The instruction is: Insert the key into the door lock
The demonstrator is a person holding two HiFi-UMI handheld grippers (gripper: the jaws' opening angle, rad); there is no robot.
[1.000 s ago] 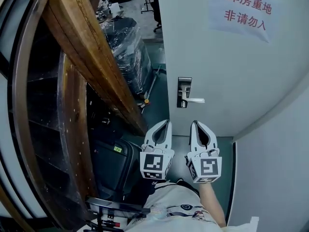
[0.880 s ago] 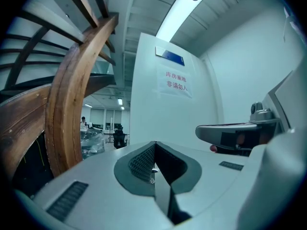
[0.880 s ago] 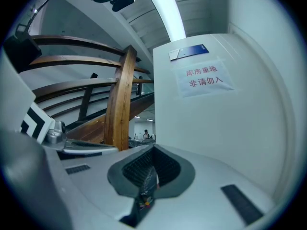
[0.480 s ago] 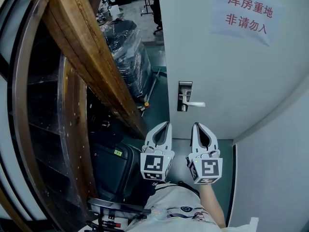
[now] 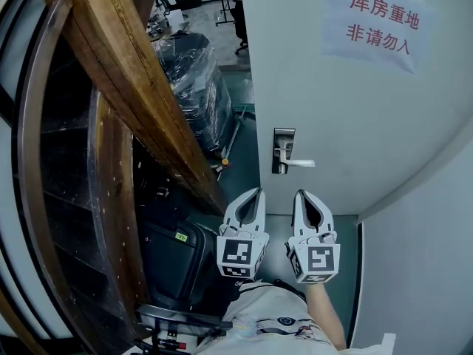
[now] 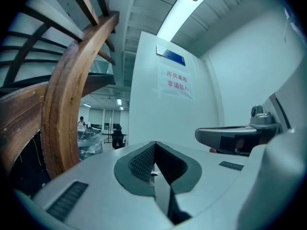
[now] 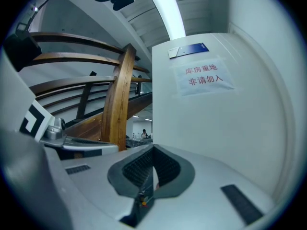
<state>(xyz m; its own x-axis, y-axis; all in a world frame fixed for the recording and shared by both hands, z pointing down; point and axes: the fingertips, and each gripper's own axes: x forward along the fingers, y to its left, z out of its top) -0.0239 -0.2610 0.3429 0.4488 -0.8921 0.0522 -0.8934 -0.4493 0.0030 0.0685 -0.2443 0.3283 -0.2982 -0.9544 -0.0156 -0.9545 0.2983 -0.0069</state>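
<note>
Right gripper view, key: not clearly seen. A small dark bit (image 7: 142, 200) w/ an orange speck sits low in the seam and could be it, can't tell.
Right gripper (image 7: 153, 148): fingers pressed together, tips meeting, prob. to pinch a thin key flat.
Door lock (image 5: 282, 151): metal plate near the door's left edge, lever handle (image 5: 301, 163) sticking right. It's ahead of both grippers, well apart, nothing touching it.
Left gripper (image 5: 255, 192): just beside the right one, fingers together, nothing between. Looks spare, maybe kept to steady the door.
Door (image 5: 355, 102): white, stands open, room visible past its left edge, paper sign (image 5: 378, 22) up top.
Stair rail (image 5: 126, 72): wooden, left of the door, narrows the approach.
Stage: approach only, insertion not begun.
</note>
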